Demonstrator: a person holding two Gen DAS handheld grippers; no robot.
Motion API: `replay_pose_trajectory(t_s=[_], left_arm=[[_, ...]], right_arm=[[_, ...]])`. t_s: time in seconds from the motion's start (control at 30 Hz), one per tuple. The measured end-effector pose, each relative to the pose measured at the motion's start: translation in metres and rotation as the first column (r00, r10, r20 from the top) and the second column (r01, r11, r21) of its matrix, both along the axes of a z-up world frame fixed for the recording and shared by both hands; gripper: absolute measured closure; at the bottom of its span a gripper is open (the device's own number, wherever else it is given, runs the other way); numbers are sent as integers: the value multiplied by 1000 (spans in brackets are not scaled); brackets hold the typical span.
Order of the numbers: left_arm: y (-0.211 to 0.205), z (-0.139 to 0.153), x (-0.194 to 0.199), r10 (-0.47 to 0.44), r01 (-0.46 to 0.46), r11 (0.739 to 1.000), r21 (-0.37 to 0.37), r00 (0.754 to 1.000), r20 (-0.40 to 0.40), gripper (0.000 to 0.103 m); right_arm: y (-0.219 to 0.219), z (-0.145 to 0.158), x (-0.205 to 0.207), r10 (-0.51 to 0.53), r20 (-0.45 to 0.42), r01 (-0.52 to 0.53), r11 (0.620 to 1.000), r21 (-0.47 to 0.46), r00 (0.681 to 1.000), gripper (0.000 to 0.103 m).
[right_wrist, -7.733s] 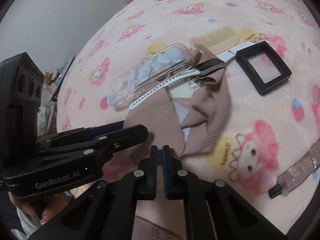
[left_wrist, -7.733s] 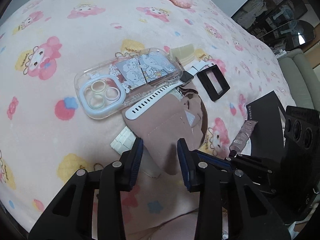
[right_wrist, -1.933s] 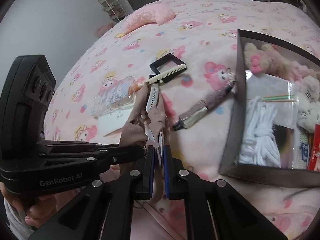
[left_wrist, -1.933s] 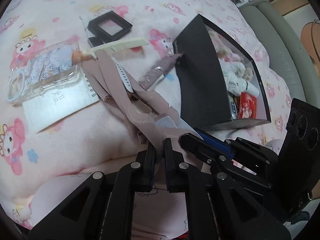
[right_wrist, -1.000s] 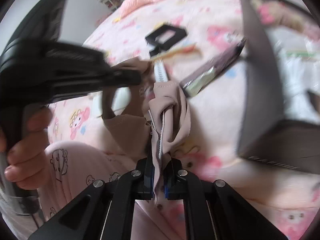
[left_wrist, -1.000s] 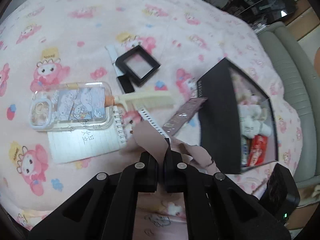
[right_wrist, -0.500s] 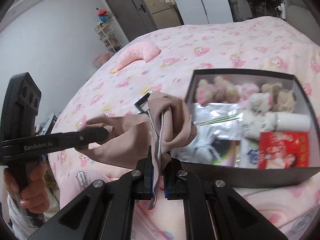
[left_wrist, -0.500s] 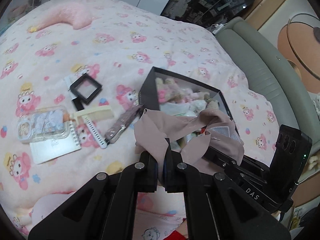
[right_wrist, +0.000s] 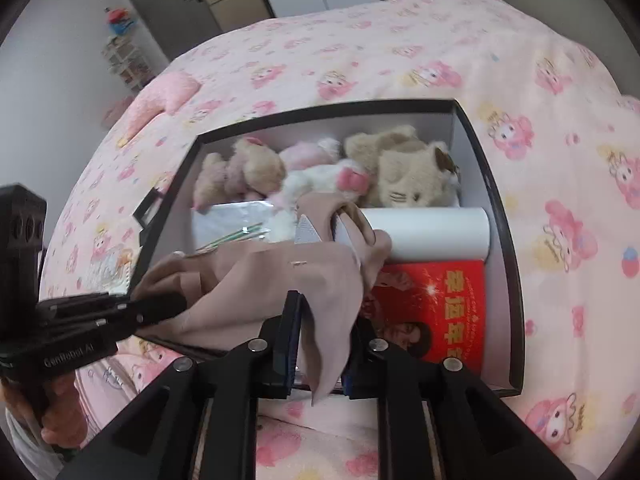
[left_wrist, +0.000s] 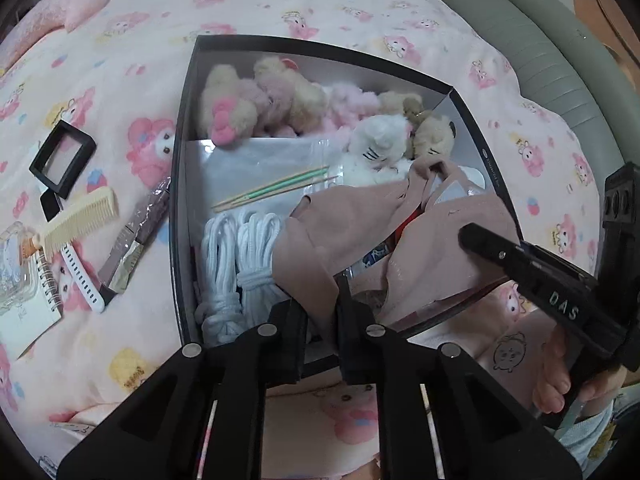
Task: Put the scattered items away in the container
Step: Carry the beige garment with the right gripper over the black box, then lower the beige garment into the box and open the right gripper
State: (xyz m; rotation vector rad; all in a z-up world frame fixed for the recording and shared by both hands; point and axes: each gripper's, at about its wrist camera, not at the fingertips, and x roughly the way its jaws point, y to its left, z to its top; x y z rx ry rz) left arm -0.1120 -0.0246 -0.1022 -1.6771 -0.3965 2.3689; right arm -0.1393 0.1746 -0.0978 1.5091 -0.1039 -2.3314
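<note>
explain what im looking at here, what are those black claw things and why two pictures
The black claws are hand-held grippers, one in each of a person's hands, each with a camera looking along its fingers. One picture is from the left gripper, the other from the right gripper. Both hang over a black box on a pink bedspread, holding plush toys and white cord. A brown cloth lies between both pairs of jaws, which are opening. A comb waits outside.

Both grippers are matte black plastic with angular, cut-out arms and round silver screws at the joints; the right gripper [right_wrist: 318, 340] shows blue pads inside its fingers [right_wrist: 289, 332]. The left gripper [left_wrist: 322, 338], seen at nine o'clock from the right wrist, bears white "GenRobot.AI" lettering, and the right one shows "DAS". A pale sleeve cuff [left_wrist: 588, 436] sits at the right hand's [left_wrist: 560, 384] wrist.
</note>
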Motion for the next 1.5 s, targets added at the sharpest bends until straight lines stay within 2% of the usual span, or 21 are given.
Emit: replay_pose_trajectory(t_s=[0.1, 0.17, 0.23, 0.3, 0.33, 0.37, 0.43, 0.53, 0.6, 0.63, 0.67, 0.73, 0.8, 0.87, 0.97, 1.03, 1.17, 1.3, 1.43, 1.5], left_arm=[[-6, 16, 7, -6, 7, 1000, 4, 998, -66, 79], [-11, 24, 8, -11, 10, 1000, -8, 995, -95, 71], [-16, 31, 9, 0, -5, 999, -33, 992, -130, 72], [-21, 35, 4, 28, -31, 999, -15, 985, -168, 73], [-21, 33, 0, 31, -28, 999, 18, 985, -168, 81], [-18, 28, -4, 18, -9, 998, 59, 988, -155, 86], [-3, 11, -14, -11, 21, 995, 96, 995, -102, 87], [20, -19, -23, -28, 27, 999, 30, 999, 19, 87], [22, -34, -26, 12, -10, 1000, -26, 996, 84, 87], [21, -37, -26, 32, -27, 998, -52, 995, 93, 87], [19, -36, -24, 38, -34, 998, -47, 996, 86, 87], [19, -27, -17, 22, -23, 1000, 19, 999, 49, 87], [20, -17, -11, 10, -9, 999, 47, 1000, -5, 87], [21, -17, -12, 26, -26, 999, 21, 1000, -13, 87], [18, -37, -23, 55, -56, 998, 7, 994, 89, 87], [22, -41, -25, 35, -37, 999, 28, 995, 95, 87], [28, -23, -16, 15, -16, 999, 38, 1000, 5, 87], [27, 10, 4, 23, -17, 998, 54, 993, -119, 83], [22, 42, 21, 24, -16, 999, 36, 975, -219, 72], [19, 54, 33, 21, -18, 1000, 16, 966, -256, 71]], right_arm=[[20, 3, -3, -112, -37, 112, 994, -3, 993, 85], [30, 10, -4, -153, -57, 151, 988, -39, 987, 80], [32, 16, -3, -158, -81, 152, 985, -84, 984, 80], [25, 21, -1, -102, -102, 89, 988, -125, 990, 80], [17, 21, -1, -55, -98, 42, 990, -137, 994, 80], [9, 19, -1, -13, -89, 0, 990, -143, 996, 80], [-6, 11, -2, 32, -70, -39, 994, -107, 997, 80], [-13, -9, -11, 3, 5, -3, 1000, -3, 1000, 80], [-7, -20, -16, -50, 58, 47, 998, 50, 997, 80], [-2, -23, -17, -76, 63, 72, 995, 67, 995, 80], [2, -22, -17, -96, 56, 92, 993, 75, 994, 80], [6, -14, -13, -114, 16, 113, 992, 57, 993, 80], [5, -3, -6, -77, -33, 76, 997, -17, 997, 80], [-5, 0, -3, -28, -49, 27, 999, -26, 998, 80], [-16, -25, -12, -22, 66, 18, 998, 65, 998, 79], [-18, -33, -14, -17, 112, 9, 997, 74, 994, 79], [-15, -21, -7, -22, 49, 19, 999, 51, 999, 79], [-14, -1, 10, -42, -61, 46, 997, 65, 997, 79], [-13, 20, 26, -70, -162, 82, 995, 65, 984, 64], [-14, 27, 31, -86, -186, 100, 993, 67, 979, 63]])
